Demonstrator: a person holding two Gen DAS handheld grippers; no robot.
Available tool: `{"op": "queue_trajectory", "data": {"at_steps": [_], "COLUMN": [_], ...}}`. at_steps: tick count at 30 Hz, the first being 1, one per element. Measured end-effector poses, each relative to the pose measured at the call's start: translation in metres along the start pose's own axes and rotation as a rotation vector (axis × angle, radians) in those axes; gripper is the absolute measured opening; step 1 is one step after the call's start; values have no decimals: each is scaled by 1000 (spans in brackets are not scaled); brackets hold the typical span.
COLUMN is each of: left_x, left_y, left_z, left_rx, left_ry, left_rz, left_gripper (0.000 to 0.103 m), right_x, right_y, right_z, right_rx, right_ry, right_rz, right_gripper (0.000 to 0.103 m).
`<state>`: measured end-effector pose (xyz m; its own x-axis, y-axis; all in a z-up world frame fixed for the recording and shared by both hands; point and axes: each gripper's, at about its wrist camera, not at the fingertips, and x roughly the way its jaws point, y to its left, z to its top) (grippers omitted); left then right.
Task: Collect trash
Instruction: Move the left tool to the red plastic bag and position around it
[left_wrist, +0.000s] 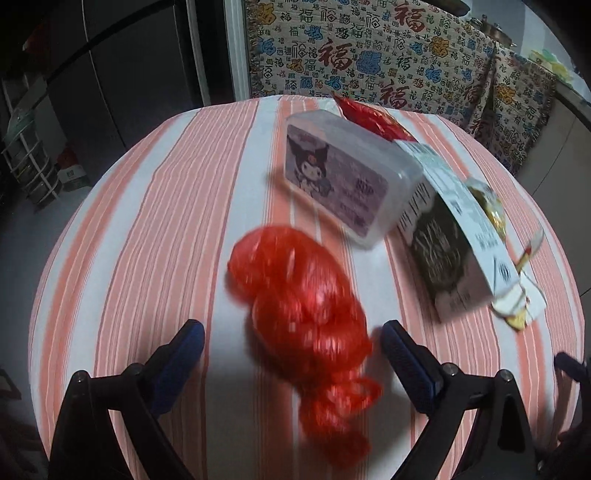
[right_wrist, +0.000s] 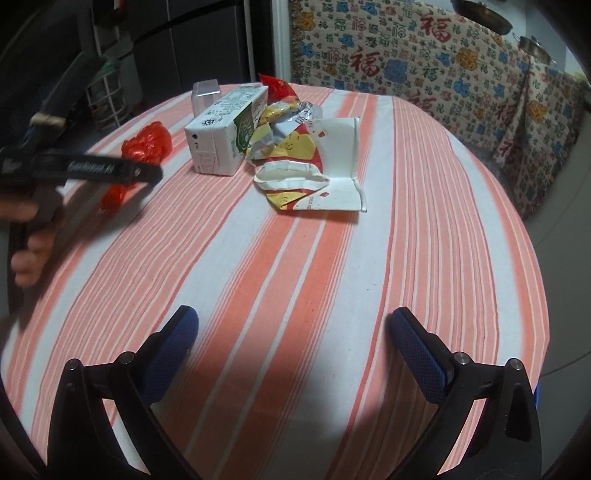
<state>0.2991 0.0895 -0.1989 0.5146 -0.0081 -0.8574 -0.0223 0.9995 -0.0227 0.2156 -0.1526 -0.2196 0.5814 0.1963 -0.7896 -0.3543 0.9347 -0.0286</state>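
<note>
A crumpled red plastic bag (left_wrist: 299, 306) lies blurred on the striped tablecloth (left_wrist: 155, 236). It sits between the fingers of my left gripper (left_wrist: 293, 332), which stands open around it, the pads apart from it. Beyond it are a clear plastic box with a cartoon sticker (left_wrist: 343, 177), a milk carton (left_wrist: 454, 251) and a red snack wrapper (left_wrist: 373, 118). In the right wrist view my right gripper (right_wrist: 294, 317) is open over bare cloth. Ahead of it lie crumpled paper wrappers (right_wrist: 314, 166), the milk carton (right_wrist: 225, 129) and the red bag (right_wrist: 147, 144), partly behind one of the left gripper's fingers (right_wrist: 110, 170).
The round table's edge (right_wrist: 532, 258) curves away on the right. Seats draped in patterned fabric (right_wrist: 424, 70) stand behind it. A dark cabinet (left_wrist: 122, 74) and a wire rack (left_wrist: 33, 166) are at the left. A person's hand (right_wrist: 26, 243) holds the left gripper.
</note>
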Motion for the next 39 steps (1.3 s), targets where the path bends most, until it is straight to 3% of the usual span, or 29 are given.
{"op": "queue_trajectory", "data": {"at_steps": [1, 2, 5, 9, 16, 19, 21, 23, 26, 39], "left_x": [2, 2, -7, -23, -65, -73, -68, -65, -59, -59], "left_y": [-2, -5, -11, -18, -20, -24, -27, -25, -15, -15], "left_z": [2, 3, -1, -23, -93, -106, -101, -101, -97, -98], "left_rx": [1, 15, 65, 122, 117, 123, 131, 123, 73, 64], "left_ry": [-5, -19, -58, -78, -89, -98, -92, -99, -85, -95], "left_rz": [-2, 4, -10, -4, -54, -42, -25, 14, -12, -6], "left_gripper": [97, 87, 47, 46, 47, 52, 74, 87, 94, 97], "right_x": [0, 0, -1, -1, 0, -1, -1, -1, -1, -4], "right_y": [0, 1, 1, 2, 1, 1, 0, 1, 0, -4], "right_z": [0, 0, 0, 0, 0, 0, 0, 0, 0, 0], "right_rx": [0, 0, 0, 0, 0, 1, 1, 1, 0, 20], "right_ry": [0, 0, 0, 0, 0, -1, -1, -1, -1, -10], "right_rz": [0, 0, 1, 0, 0, 0, 0, 1, 1, 36], "right_gripper": [103, 103, 103, 103, 103, 103, 103, 103, 103, 103]}}
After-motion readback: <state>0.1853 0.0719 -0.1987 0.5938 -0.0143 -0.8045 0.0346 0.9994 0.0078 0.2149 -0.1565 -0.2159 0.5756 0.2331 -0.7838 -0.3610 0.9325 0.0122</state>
